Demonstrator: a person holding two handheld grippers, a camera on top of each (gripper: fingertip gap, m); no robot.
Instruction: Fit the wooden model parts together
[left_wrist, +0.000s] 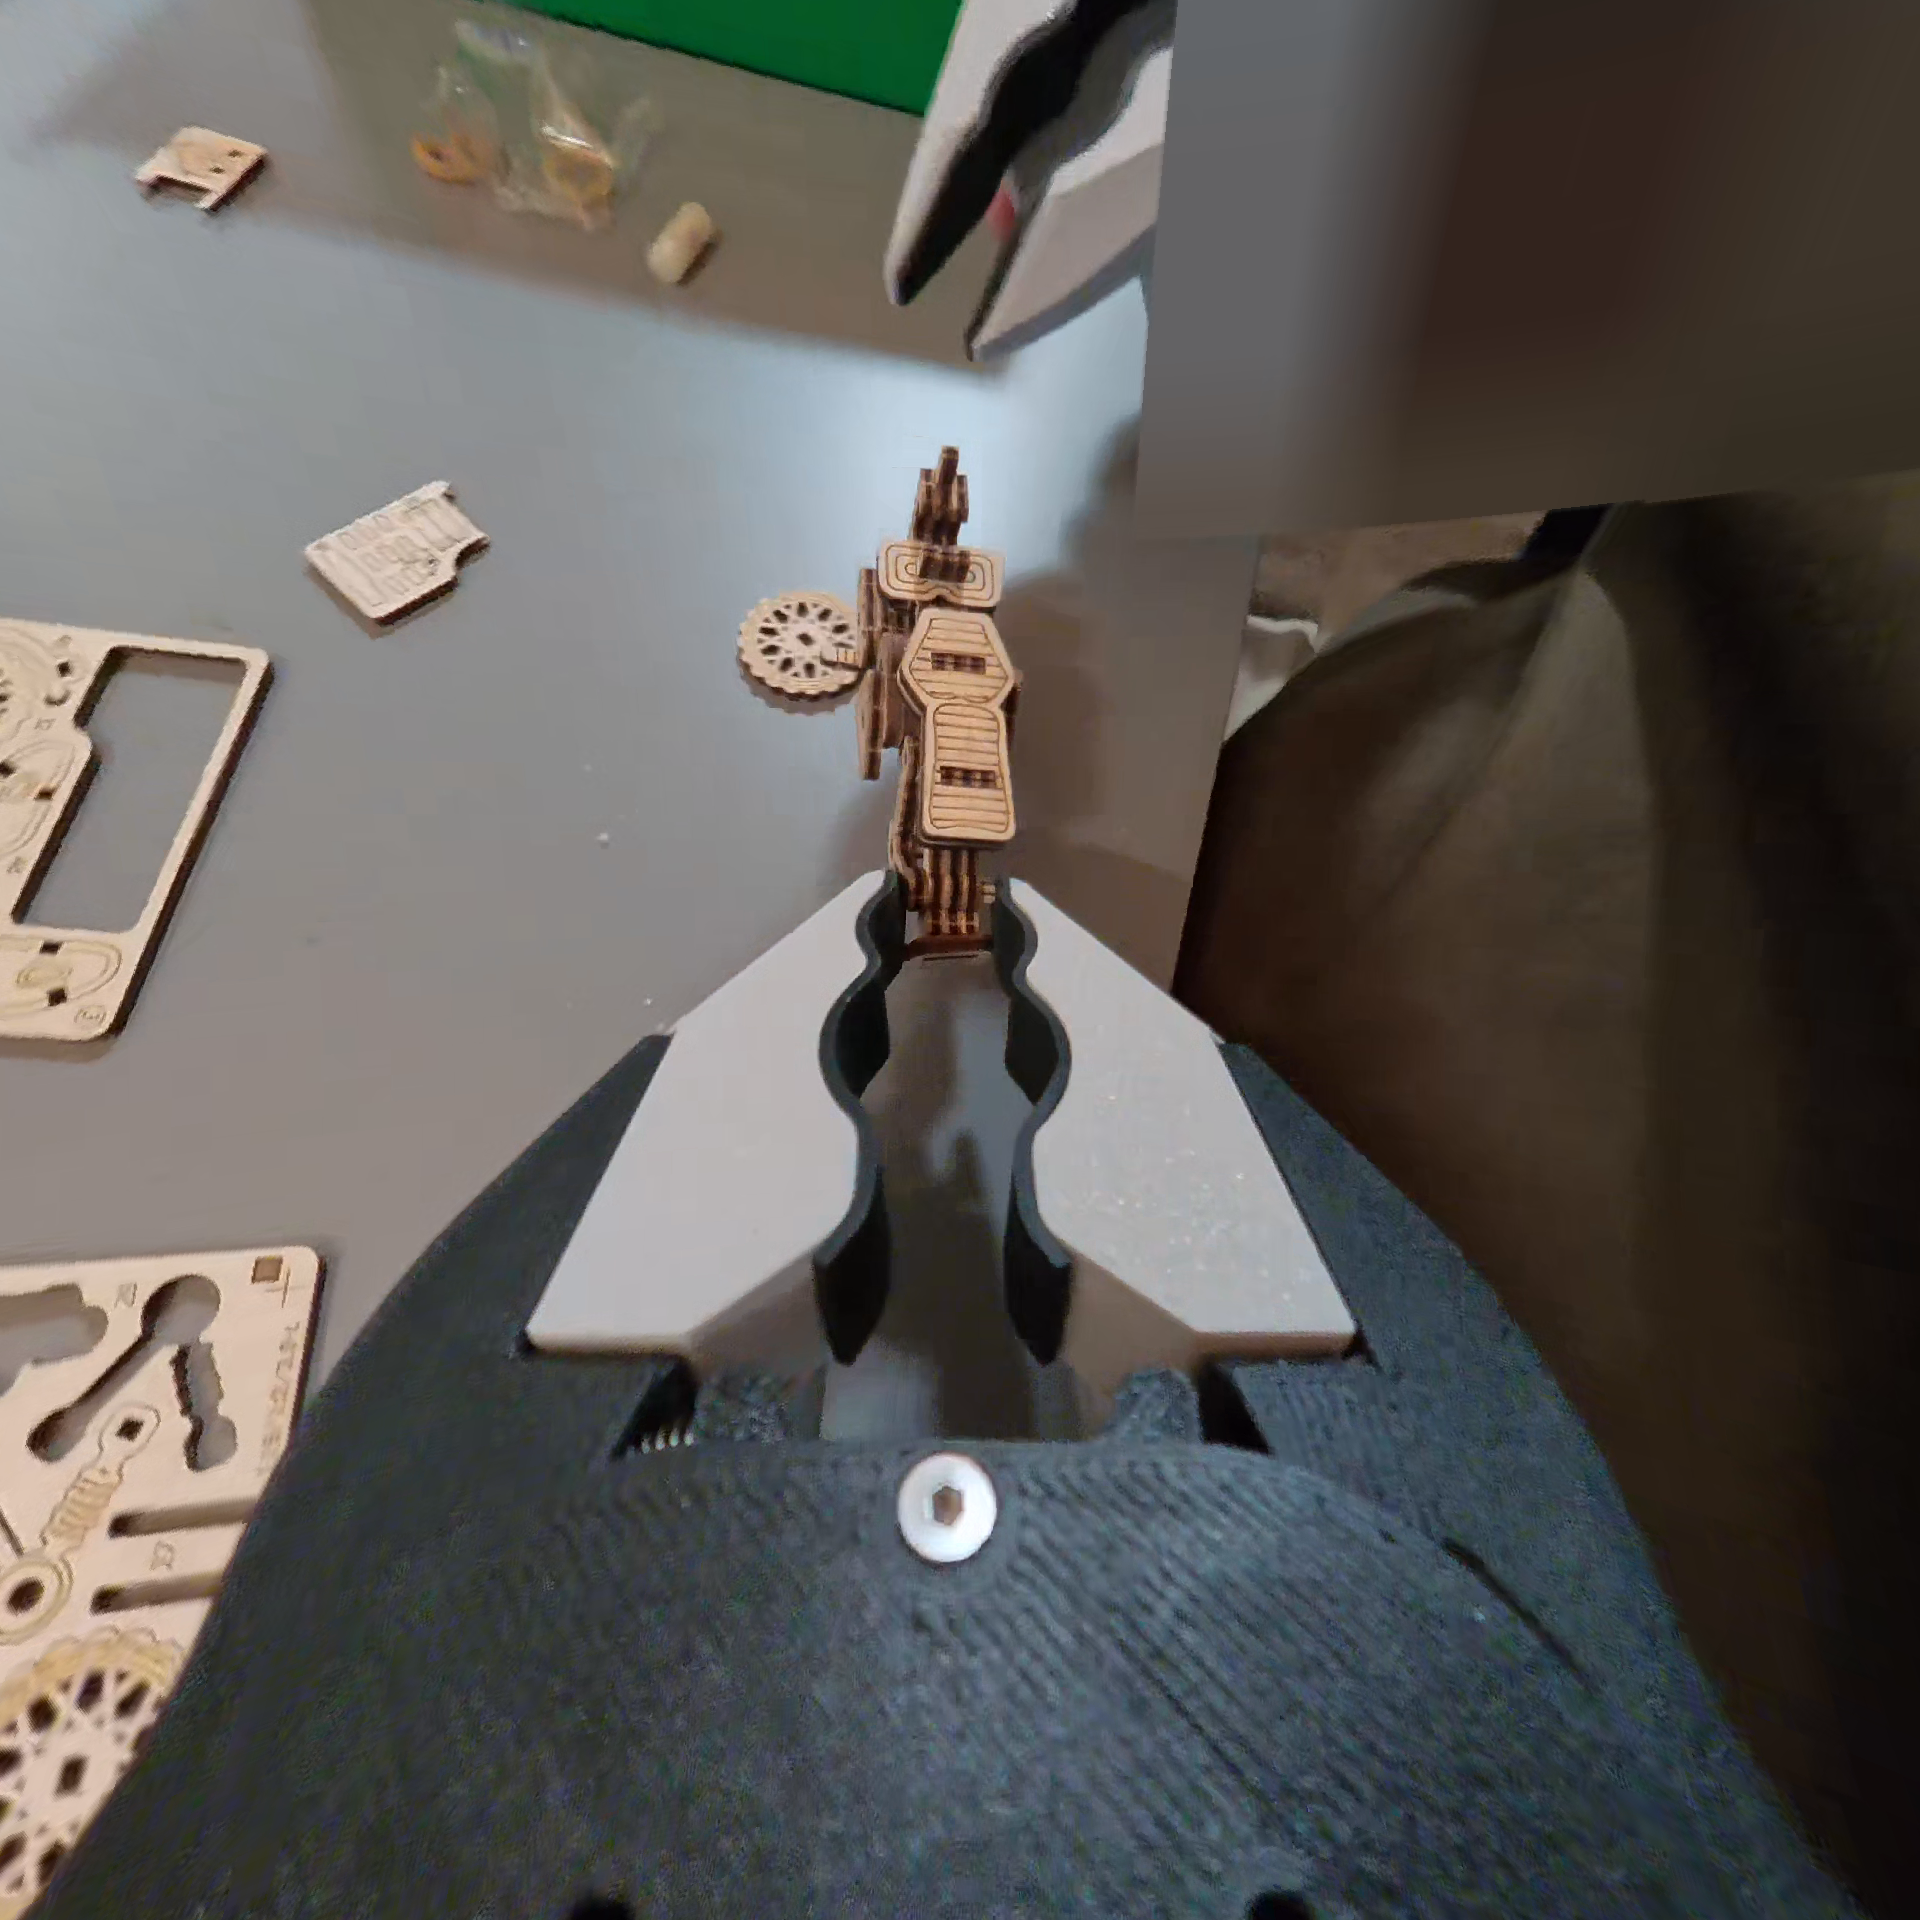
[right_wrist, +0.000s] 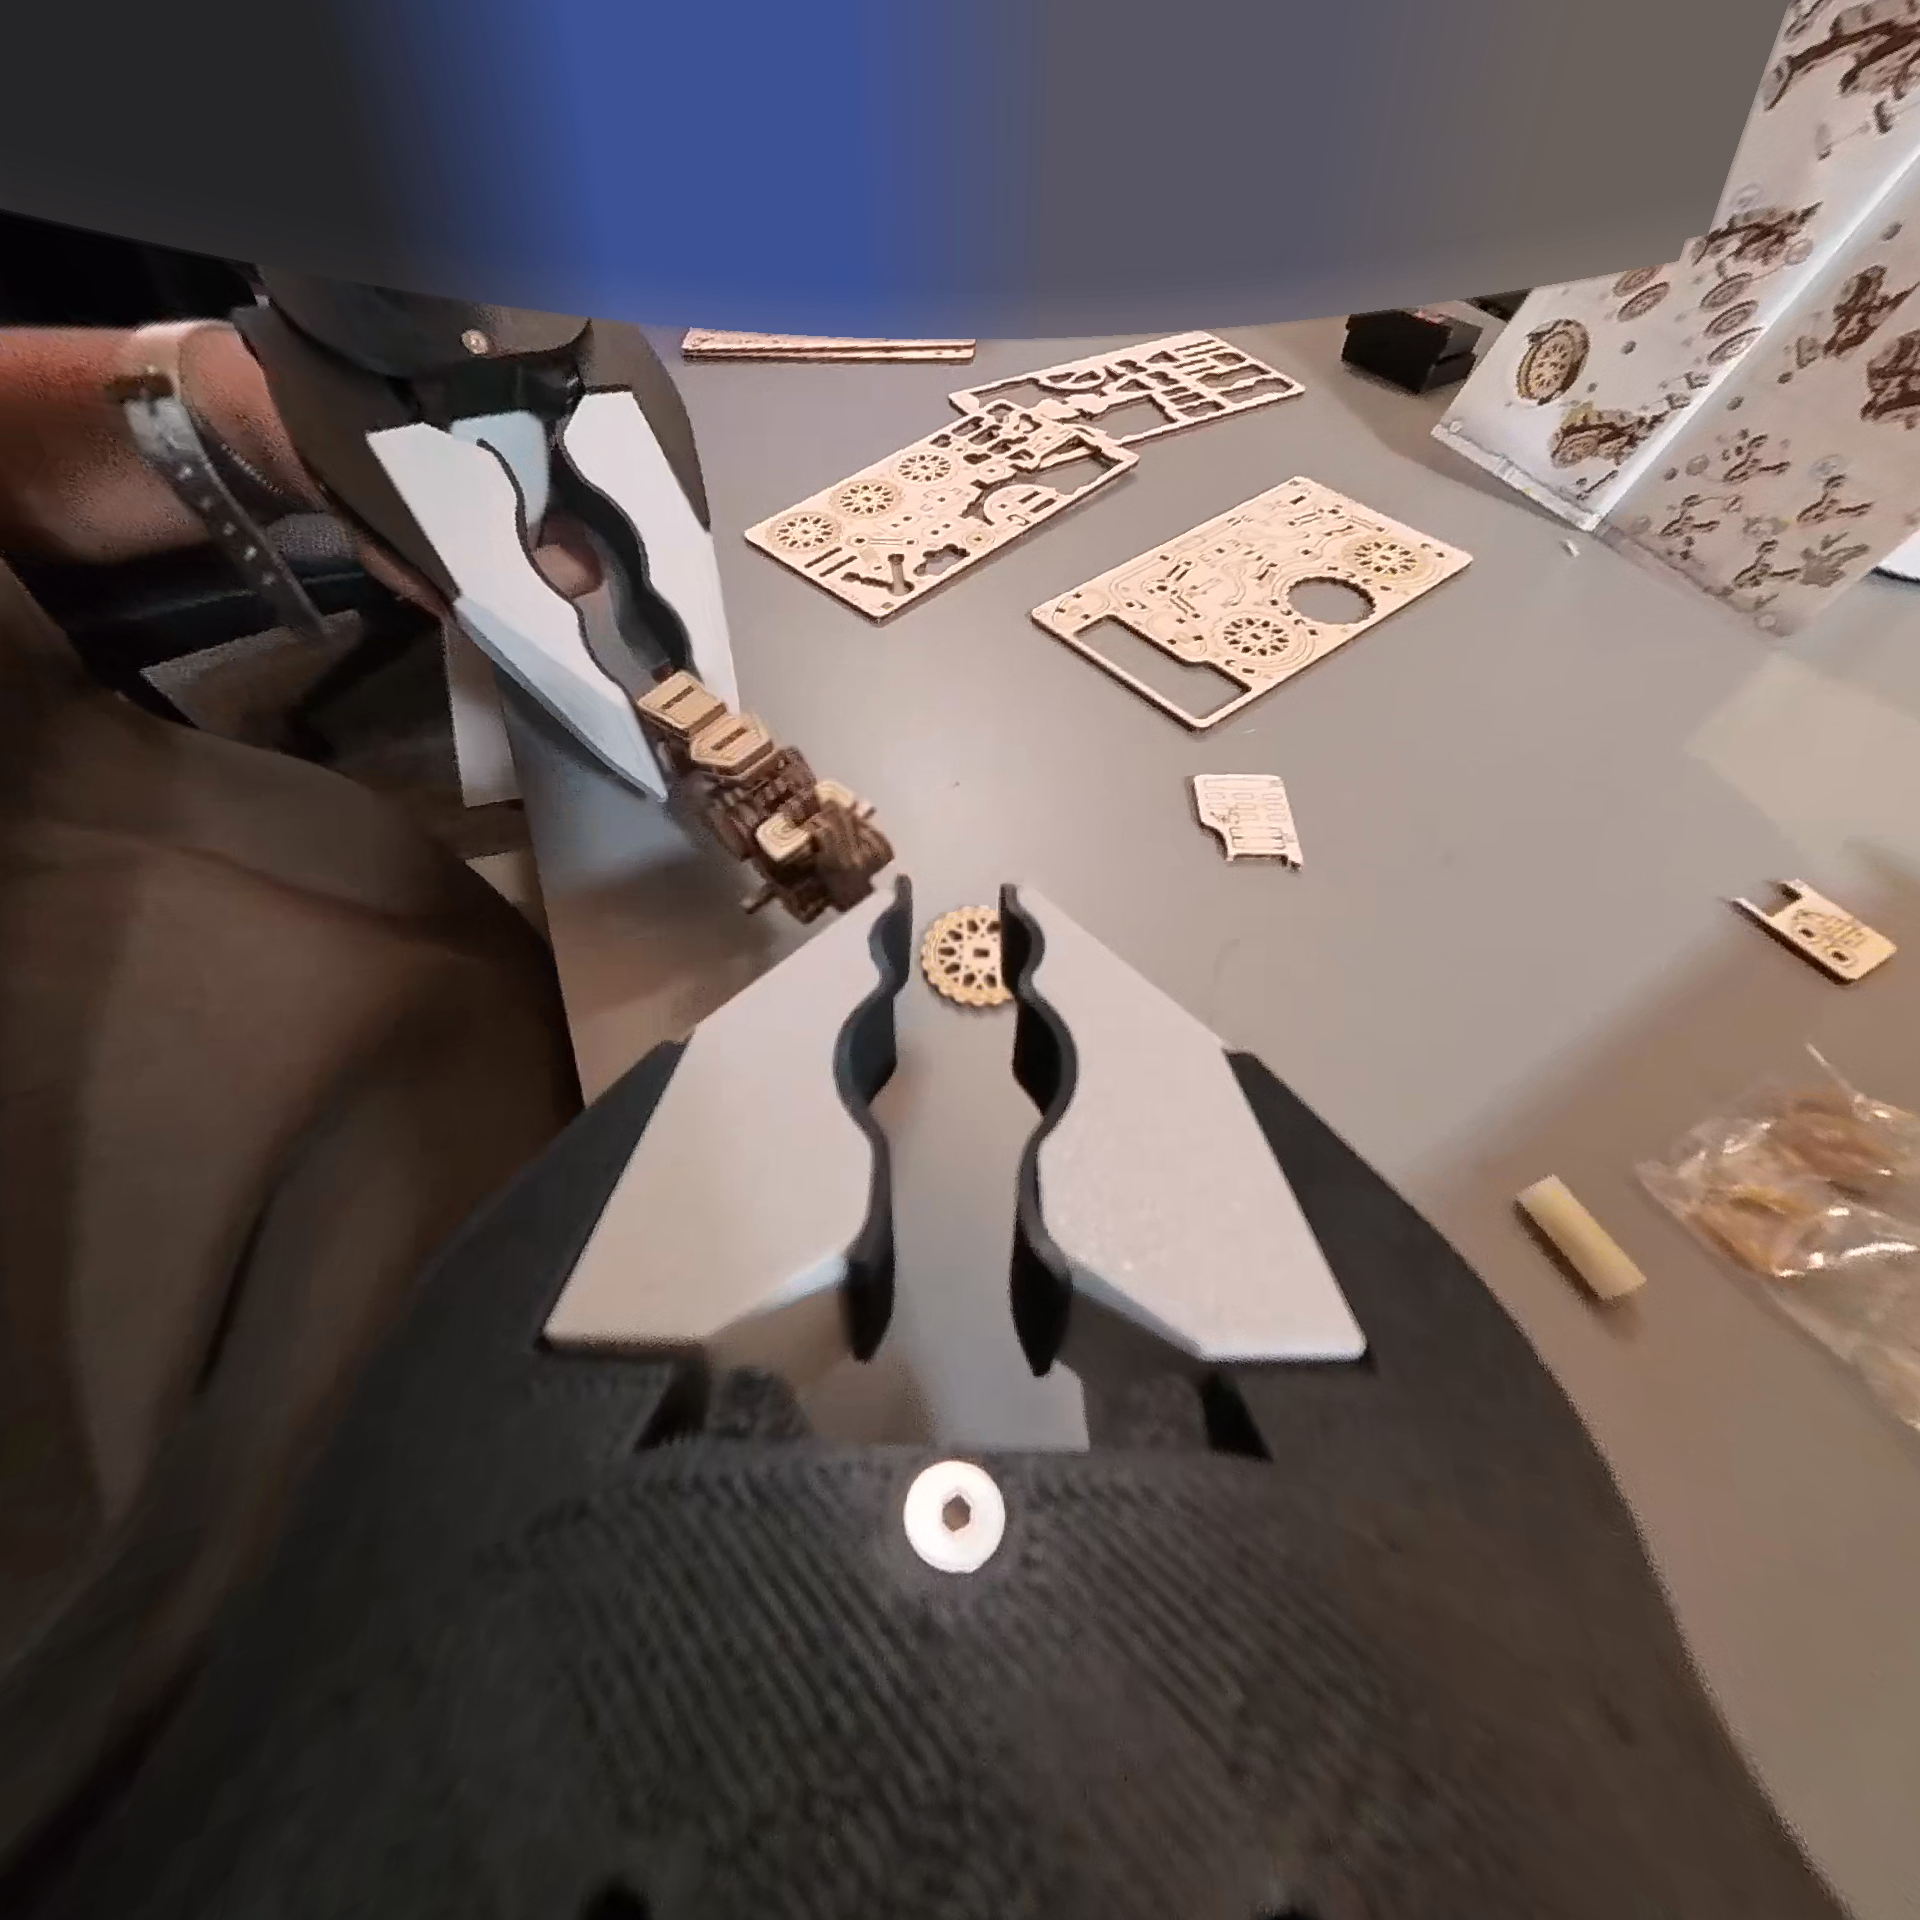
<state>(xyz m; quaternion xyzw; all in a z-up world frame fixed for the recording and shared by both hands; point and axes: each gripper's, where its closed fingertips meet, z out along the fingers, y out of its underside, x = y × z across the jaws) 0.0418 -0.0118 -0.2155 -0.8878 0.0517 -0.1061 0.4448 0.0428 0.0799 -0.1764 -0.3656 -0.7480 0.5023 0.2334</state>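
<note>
The wooden model (left_wrist: 940, 717) is pinched in my left gripper (left_wrist: 943, 914); my right gripper (right_wrist: 951, 914), fingers spread, hovers above the wooden wheel (right_wrist: 968, 954).

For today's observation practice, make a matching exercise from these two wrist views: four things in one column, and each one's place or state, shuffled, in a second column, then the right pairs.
Things:
1. part-built tan wooden model
2. round spoked wooden wheel
3. short cream cylinder
4. right gripper

Places or states:
A. lying loose beside a clear plastic bag of small parts
B. open, holding nothing
C. clamped in the left gripper, held above the table
D. flat on the grey table, seen between the right gripper's fingertips

Pairs: 1-C, 2-D, 3-A, 4-B
</note>
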